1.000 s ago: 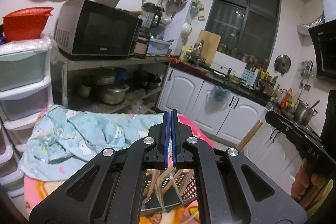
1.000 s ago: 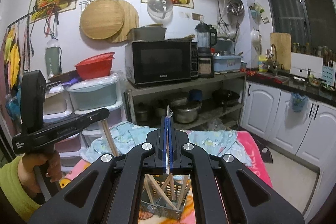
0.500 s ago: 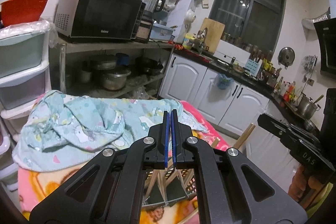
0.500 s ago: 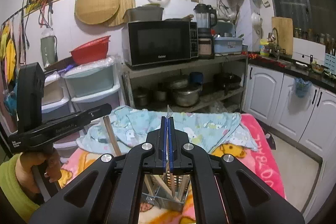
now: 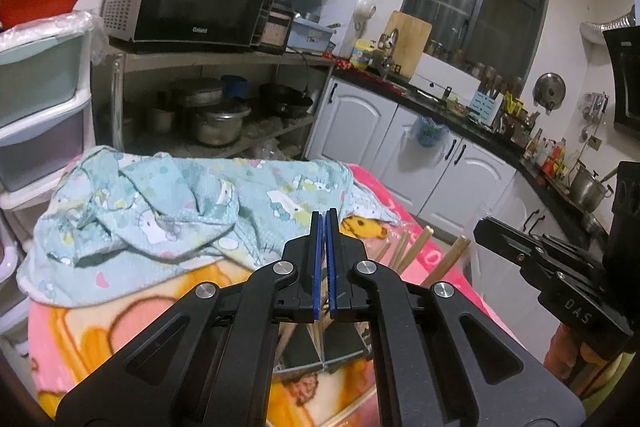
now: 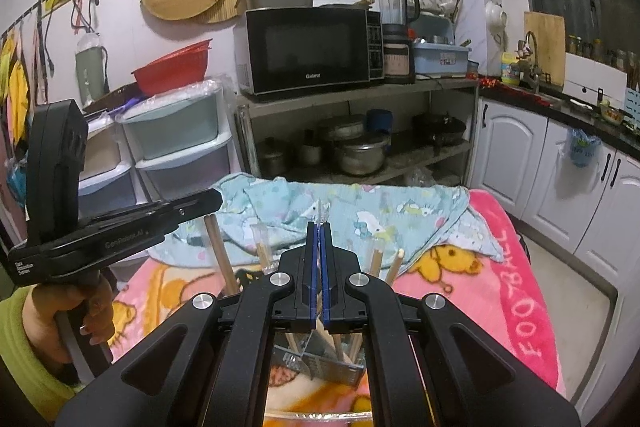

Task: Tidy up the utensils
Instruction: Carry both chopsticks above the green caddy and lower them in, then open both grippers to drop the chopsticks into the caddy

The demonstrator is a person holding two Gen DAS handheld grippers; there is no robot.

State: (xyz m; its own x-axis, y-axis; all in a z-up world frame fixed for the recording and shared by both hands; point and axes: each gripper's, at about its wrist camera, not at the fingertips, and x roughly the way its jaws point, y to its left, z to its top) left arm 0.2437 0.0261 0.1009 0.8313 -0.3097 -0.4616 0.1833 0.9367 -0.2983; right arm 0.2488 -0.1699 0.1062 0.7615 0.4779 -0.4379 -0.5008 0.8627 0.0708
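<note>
My right gripper [image 6: 319, 227] pinches a thin metal utensil [image 6: 321, 213], my left gripper [image 5: 325, 217] is closed empty; below, the grey mesh holder [image 6: 320, 367] on the pink blanket [image 6: 512, 267] holds wooden chopsticks [image 6: 218, 255].

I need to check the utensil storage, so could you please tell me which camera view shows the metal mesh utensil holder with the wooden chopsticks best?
The right wrist view: the metal mesh utensil holder shows its mesh wall below the gripper, with wooden chopsticks rising either side. The left wrist view shows only dark inner panels and some sticks.
</note>
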